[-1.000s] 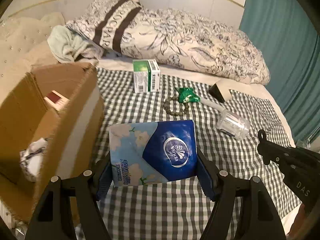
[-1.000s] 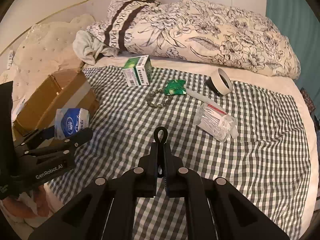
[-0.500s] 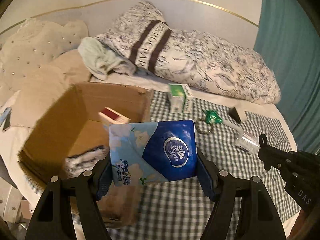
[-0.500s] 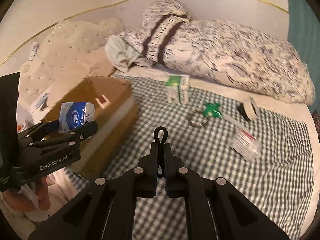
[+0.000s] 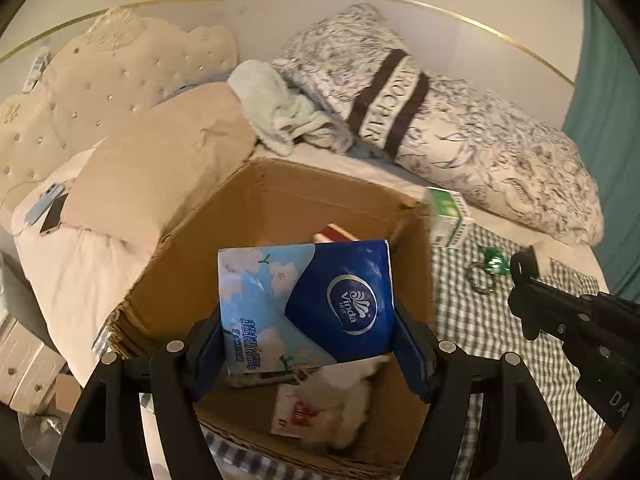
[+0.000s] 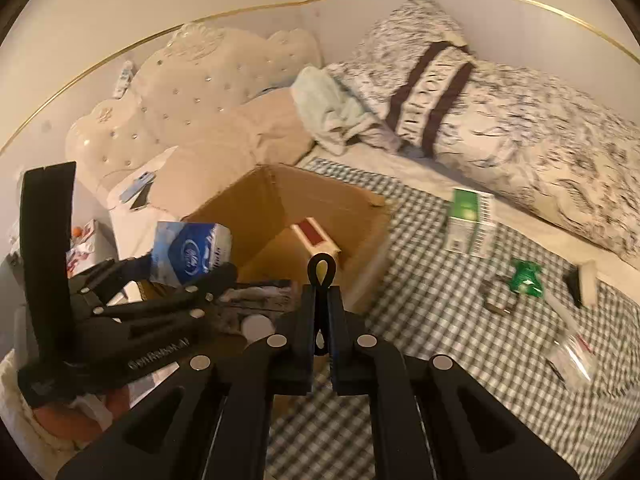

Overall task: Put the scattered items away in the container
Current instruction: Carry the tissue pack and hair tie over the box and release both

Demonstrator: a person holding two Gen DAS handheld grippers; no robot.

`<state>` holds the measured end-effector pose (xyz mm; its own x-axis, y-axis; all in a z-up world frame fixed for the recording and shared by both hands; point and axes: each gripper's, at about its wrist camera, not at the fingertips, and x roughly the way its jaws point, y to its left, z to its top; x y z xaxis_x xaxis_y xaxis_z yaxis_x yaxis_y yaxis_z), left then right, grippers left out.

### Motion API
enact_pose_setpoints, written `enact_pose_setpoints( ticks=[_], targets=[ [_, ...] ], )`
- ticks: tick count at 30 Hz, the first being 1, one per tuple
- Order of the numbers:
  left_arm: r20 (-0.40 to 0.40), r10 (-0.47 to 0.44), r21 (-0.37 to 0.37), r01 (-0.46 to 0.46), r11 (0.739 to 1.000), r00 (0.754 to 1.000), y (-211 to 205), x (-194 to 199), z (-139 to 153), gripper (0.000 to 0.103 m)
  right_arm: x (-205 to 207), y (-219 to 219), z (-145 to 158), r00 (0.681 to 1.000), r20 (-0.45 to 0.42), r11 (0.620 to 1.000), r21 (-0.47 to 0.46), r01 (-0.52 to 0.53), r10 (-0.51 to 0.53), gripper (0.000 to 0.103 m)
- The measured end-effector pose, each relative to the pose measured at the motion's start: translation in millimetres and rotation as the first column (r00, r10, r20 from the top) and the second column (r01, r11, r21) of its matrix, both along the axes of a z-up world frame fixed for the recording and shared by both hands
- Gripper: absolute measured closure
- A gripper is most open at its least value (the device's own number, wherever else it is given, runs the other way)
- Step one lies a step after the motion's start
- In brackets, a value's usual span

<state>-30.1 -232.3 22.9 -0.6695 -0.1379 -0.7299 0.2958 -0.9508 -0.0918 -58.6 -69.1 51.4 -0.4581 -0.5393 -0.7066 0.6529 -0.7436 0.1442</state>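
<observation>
Tissue pack held above the box, ready to drop.

The left gripper (image 5: 306, 334) has its jaws clamped on the tissue pack (image 5: 308, 304) over the open box (image 5: 280, 196); next they need only part. The right gripper (image 6: 320, 304) is closed, empty; several items lie on the bed (image 6: 420, 280).

One cardboard box (image 5: 280, 208), one tissue pack (image 5: 308, 308), one green-and-white carton (image 6: 470, 222), one green packet (image 6: 526, 276), one tape roll (image 6: 580, 282) and two phones (image 5: 50, 208) are counted.
</observation>
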Motion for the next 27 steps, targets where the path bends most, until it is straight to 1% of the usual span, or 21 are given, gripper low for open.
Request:
enact_pose_setpoints(
  ticks=[4,9,13,15,16,18,19,20,21,22,23,24,25,27],
  targets=[
    [0.028,0.021,0.014,-0.021,1.000,0.999,-16.8,-9.0,-15.8,0.029,-8.7,-25.8,-12.3,0.999,0.029,0.999,0.012,-0.041,0.041,0.098],
    [0.072,0.023,0.032,-0.025,0.999,0.997,-30.7,-20.8,-37.6,0.029,-20.5,-46.6,-32.6,0.996,0.070,0.998,0.038,-0.058,0.056,0.098],
    [0.088,0.023,0.057,-0.029,0.998,0.996,-37.7,-27.9,-50.1,0.029,-30.5,-55.4,-45.8,0.994,0.093,0.997,0.052,-0.062,0.057,0.098],
    [0.072,0.011,0.083,-0.017,0.996,0.997,-39.6,-28.2,-50.2,0.029,-35.0,-59.7,-51.9,0.993,0.105,0.996,0.058,-0.064,0.058,0.098],
    [0.063,-0.002,0.093,-0.004,0.996,0.998,-39.4,-28.3,-48.6,0.028,-36.8,-60.7,-54.1,0.993,0.108,0.996,0.057,-0.064,0.057,0.097],
    [0.075,-0.006,0.082,0.000,0.997,0.997,-37.4,-29.3,-47.7,0.021,-39.2,-61.3,-55.7,0.992,0.112,0.997,0.047,-0.067,0.061,0.096],
    [0.088,0.006,0.070,-0.012,0.997,0.996,-36.9,-29.8,-47.6,0.021,-39.7,-62.2,-56.6,0.991,0.114,0.996,0.050,-0.070,0.064,0.085],
    [0.095,0.017,0.064,-0.023,0.998,0.995,-37.1,-30.1,-47.6,0.020,-39.8,-62.1,-56.9,0.992,0.110,0.997,0.054,-0.061,0.055,0.081],
    [0.096,0.020,0.070,-0.027,0.997,0.995,-37.4,-29.7,-47.4,0.017,-40.6,-58.4,-56.6,0.995,0.101,0.998,0.064,-0.025,0.018,0.068],
    [0.094,0.021,0.077,-0.028,0.997,0.995,-37.2,-28.9,-47.3,0.015,-41.1,-55.3,-56.3,0.995,0.104,0.998,0.056,-0.010,0.004,0.060],
    [0.092,0.021,0.073,-0.028,0.997,0.996,-35.9,-28.0,-46.8,0.012,-42.5,-53.2,-56.2,0.993,0.116,0.999,0.035,-0.013,0.009,0.059],
    [0.091,0.024,0.060,-0.029,0.998,0.996,-33.6,-27.4,-45.6,0.011,-43.1,-48.2,-55.3,0.991,0.133,1.000,0.006,-0.018,0.017,0.057],
    [0.093,0.026,0.048,-0.030,0.998,0.995,-31.7,-27.5,-44.8,0.011,-43.1,-46.1,-53.9,0.991,0.133,1.000,0.001,-0.014,0.014,0.054],
    [0.096,0.028,0.044,-0.032,0.999,0.995,-29.0,-27.5,-43.6,0.011,-40.3,-40.7,-51.1,0.994,0.110,1.000,0.019,0.005,-0.007,0.052]
  ],
)
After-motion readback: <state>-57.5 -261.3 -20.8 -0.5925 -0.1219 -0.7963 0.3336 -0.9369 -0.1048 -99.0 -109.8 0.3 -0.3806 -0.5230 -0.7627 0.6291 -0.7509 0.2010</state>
